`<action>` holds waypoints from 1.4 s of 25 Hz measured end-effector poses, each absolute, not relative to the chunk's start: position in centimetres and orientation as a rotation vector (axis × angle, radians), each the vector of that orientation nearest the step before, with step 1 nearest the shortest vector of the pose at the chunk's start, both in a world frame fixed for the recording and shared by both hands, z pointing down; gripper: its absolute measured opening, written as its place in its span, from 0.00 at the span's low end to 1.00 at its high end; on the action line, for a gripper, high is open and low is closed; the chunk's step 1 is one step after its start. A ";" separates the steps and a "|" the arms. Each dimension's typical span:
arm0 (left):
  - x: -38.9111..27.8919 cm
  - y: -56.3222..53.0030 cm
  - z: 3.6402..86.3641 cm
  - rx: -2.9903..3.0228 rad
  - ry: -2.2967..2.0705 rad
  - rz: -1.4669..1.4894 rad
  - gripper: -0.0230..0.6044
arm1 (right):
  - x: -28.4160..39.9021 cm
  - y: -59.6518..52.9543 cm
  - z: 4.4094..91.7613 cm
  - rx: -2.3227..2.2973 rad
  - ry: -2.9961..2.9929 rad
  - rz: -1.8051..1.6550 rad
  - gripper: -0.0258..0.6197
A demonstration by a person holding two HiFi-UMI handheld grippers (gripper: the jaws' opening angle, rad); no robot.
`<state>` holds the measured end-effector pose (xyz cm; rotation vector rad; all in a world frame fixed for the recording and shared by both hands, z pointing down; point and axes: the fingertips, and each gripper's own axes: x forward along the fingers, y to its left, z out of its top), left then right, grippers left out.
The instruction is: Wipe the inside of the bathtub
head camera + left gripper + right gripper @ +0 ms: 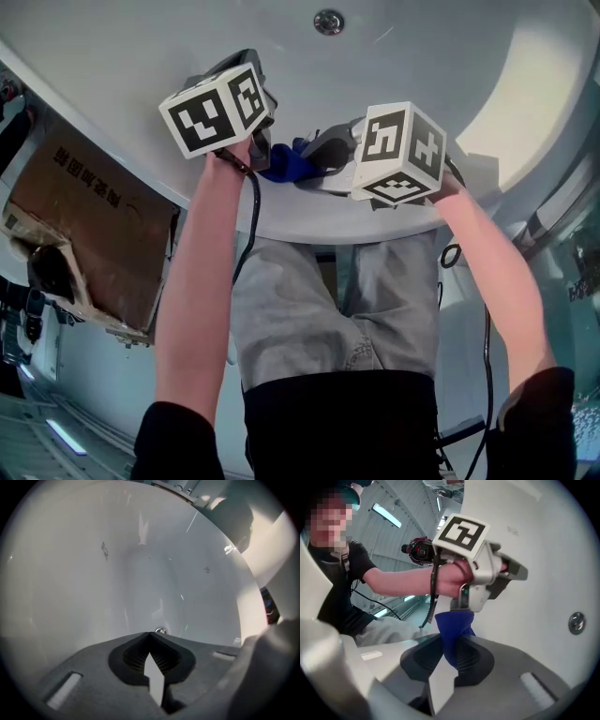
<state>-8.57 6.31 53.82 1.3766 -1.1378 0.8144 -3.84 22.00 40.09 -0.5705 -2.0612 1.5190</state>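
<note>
Cloth [453, 623], blue and fuzzy, bunches in right hand-held gripper [451, 645].

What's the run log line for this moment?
left gripper: tongs shut, empty, facing into bathtub | right gripper: tongs shut on blue cloth | cloth touching bathtub: cannot tell

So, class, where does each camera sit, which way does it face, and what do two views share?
Head view: on the head, looking down at the bathtub; both arms show.
Left gripper view: on the left gripper, along shut jaws into the bathtub.
Right gripper view: on the right gripper, shut on the cloth, facing the person.
Shared: the cloth, head and right gripper views.
</note>
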 end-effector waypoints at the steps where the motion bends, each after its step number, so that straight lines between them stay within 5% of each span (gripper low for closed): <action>1: -8.5 6.4 53.9 1.369 -1.139 0.813 0.04 | -3.2 20.8 41.0 -0.528 -2.065 1.503 0.14; 16: -6.7 9.1 55.6 1.331 -1.093 0.830 0.04 | 4.0 7.5 58.0 -0.037 -2.034 0.888 0.14; 35: -7.5 9.6 59.5 1.335 -1.092 0.822 0.04 | 6.0 8.0 72.2 0.341 -1.797 0.770 0.13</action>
